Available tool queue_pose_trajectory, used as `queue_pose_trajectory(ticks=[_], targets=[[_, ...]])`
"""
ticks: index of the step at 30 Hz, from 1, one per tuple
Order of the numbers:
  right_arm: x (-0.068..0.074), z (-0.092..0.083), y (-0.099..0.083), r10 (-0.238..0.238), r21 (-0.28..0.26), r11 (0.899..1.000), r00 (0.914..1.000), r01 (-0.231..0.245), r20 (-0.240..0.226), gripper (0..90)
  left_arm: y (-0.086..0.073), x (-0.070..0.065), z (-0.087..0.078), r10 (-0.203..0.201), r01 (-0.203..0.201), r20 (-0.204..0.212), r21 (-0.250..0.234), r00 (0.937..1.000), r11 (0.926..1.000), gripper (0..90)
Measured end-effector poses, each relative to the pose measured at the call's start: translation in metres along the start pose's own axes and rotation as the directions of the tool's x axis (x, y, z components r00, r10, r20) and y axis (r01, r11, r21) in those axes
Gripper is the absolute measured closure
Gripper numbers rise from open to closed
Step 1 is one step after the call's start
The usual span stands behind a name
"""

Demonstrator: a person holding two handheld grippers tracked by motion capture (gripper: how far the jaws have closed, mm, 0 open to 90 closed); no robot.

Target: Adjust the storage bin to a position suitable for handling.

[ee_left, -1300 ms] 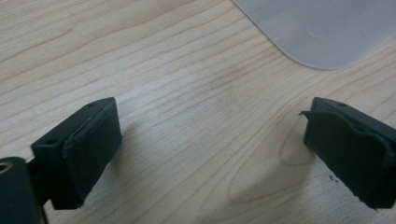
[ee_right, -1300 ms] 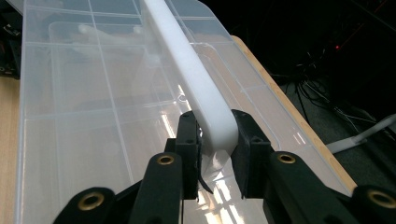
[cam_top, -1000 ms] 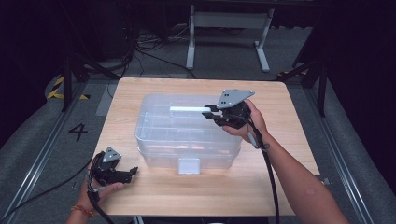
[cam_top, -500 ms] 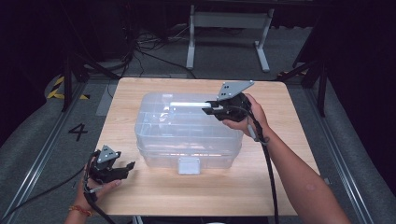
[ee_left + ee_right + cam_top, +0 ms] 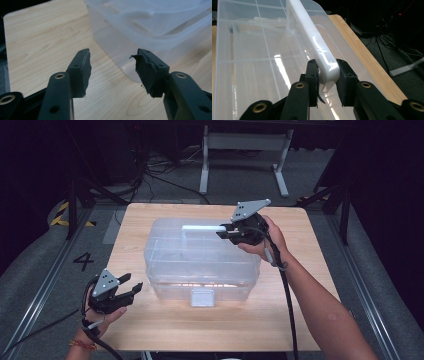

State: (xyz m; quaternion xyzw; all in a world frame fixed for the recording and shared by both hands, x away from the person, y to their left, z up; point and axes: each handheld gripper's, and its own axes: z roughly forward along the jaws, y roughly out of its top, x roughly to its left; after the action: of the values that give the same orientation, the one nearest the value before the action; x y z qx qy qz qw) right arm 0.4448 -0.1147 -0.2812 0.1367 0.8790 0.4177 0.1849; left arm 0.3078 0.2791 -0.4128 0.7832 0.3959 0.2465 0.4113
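our right tongs [image 5: 327, 72] are clenched on the white plastic bar handle [image 5: 312, 40] atop the clear plastic storage box [image 5: 200, 257] at mid tabletop [image 5: 310, 320]. our left tongs [image 5: 112, 67] have just been closing on nothing, lifted off the wood since a second ago, so we judge the box is about to be carried one-handed.

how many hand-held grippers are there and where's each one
2. The left hand-held gripper hangs over the table's near left corner, jaws apart with nothing between them, having just been closing. The right hand-held gripper is clamped on the white handle atop the clear plastic box.
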Motion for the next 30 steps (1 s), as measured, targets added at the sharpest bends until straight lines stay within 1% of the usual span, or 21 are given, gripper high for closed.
queue_pose_trajectory(ticks=[1, 3, 4, 6, 9, 11, 13, 14, 17, 19, 22, 23, 25, 26, 27, 28, 29, 30], targets=[[-0.001, 0.0, 0.001, 0.004, 0.001, 1.0, 1.0, -0.004, 0.001, 73.3, 0.006, -0.004, 0.0, 0.003, -0.002, 0.015, -0.004, 0.9999, 1.0, 49.0], [-0.001, 0.0, 0.001, 0.007, 0.002, 1.0, 1.0, -0.007, 0.003, 73.2, 0.009, -0.007, 0.001, 0.007, -0.007, 0.021, -0.005, 0.9997, 1.0, 50.4], [-0.002, 0.0, 0.002, 0.007, 0.002, 1.0, 1.0, -0.007, 0.003, 73.1, 0.012, -0.008, 0.002, 0.024, -0.024, 0.029, -0.005, 0.9993, 0.9997, 51.5], [-0.003, 0.0, 0.003, 0.01, 0.004, 1.0, 0.9999, -0.01, 0.004, 73.0, 0.017, -0.013, 0.004, 0.032, -0.032, 0.04, -0.009, 0.9987, 0.9994, 52.7], [-0.004, 0.0, 0.004, 0.012, 0.005, 1.0, 0.9999, -0.012, 0.004, 72.8, 0.026, -0.019, 0.006, 0.036, -0.034, 0.07, -0.028, 0.9969, 0.999, 56.6], [-0.005, 0.0, 0.004, 0.014, 0.007, 1.0, 0.9999, -0.014, 0.005, 72.7, 0.029, -0.023, 0.006, 0.045, -0.042, 0.076, -0.031, 0.9961, 0.9986, 61.1], [-0.006, 0.0, 0.005, 0.013, 0.008, 1.0, 0.9999, -0.013, 0.008, 72.6, 0.033, -0.028, 0.008, 0.051, -0.05, 0.076, -0.019, 0.9958, 0.9986, 63.6], [-0.006, 0.0, 0.005, 0.013, 0.008, 1.0, 0.9999, -0.013, 0.01, 72.5, 0.033, -0.029, 0.009, 0.055, -0.054, 0.083, -0.016, 0.9951, 0.9984, 64.4], [-0.005, 0.0, 0.006, 0.008, 0.009, 1.0, 0.9999, -0.008, 0.009, 72.5, 0.033, -0.031, 0.012, 0.049, -0.047, 0.103, -0.016, 0.9935, 0.9988, 68.5], [-0.005, 0.0, 0.006, 0.007, 0.01, 1.0, 0.9999, -0.007, 0.011, 72.4, 0.032, -0.031, 0.011, 0.056, -0.054, 0.104, -0.021, 0.993, 0.9983, 73.2], [-0.005, 0.0, 0.005, 0.006, 0.009, 1.0, 0.9999, -0.006, 0.015, 72.3, 0.031, -0.031, 0.01, 0.052, -0.049, 0.102, -0.032, 0.9934, 0.9983, 75.1], [-0.004, 0.0, 0.005, 0.006, 0.009, 1.0, 0.9999, -0.006, 0.015, 72.2, 0.03, -0.03, 0.01, 0.041, -0.038, 0.107, -0.038, 0.9934, 0.9986, 76.4], [-0.003, 0.0, 0.006, 0.001, 0.01, 1.0, 0.9997, -0.001, 0.023, 71.8, 0.028, -0.028, 0.008, 0.033, -0.027, 0.111, -0.055, 0.9933, 0.9981, 80.1], [-0.003, 0.0, 0.006, -0.002, 0.01, 1.0, 0.9996, 0.002, 0.029, 71.3, 0.027, -0.028, 0.007, 0.024, -0.016, 0.115, -0.07, 0.993, 0.9974, 82.4], [-0.001, -0.002, 0.007, -0.011, 0.008, 1.0, 0.9989, 0.01, 0.045, 68.2, 0.026, -0.028, 0.007, 0.023, -0.015, 0.111, -0.069, 0.9935, 0.9975, 85.1], [-0.001, -0.002, 0.007, -0.011, 0.008, 1.0, 0.9989, 0.01, 0.045, 68.2, 0.026, -0.028, 0.007, 0.023, -0.015, 0.111, -0.069, 0.9935, 0.9975, 86.1], [-0.001, -0.003, 0.007, -0.011, 0.003, 1.0, 0.9989, 0.01, 0.045, 66.6, 0.026, -0.028, 0.007, 0.028, -0.022, 0.096, -0.07, 0.995, 0.9973, 86.1], [-0.001, -0.004, 0.007, -0.014, 0.007, 1.0, 0.9986, 0.014, 0.051, 64.6, 0.026, -0.028, 0.007, 0.026, -0.02, 0.089, -0.068, 0.9957, 0.9975, 89.6]])
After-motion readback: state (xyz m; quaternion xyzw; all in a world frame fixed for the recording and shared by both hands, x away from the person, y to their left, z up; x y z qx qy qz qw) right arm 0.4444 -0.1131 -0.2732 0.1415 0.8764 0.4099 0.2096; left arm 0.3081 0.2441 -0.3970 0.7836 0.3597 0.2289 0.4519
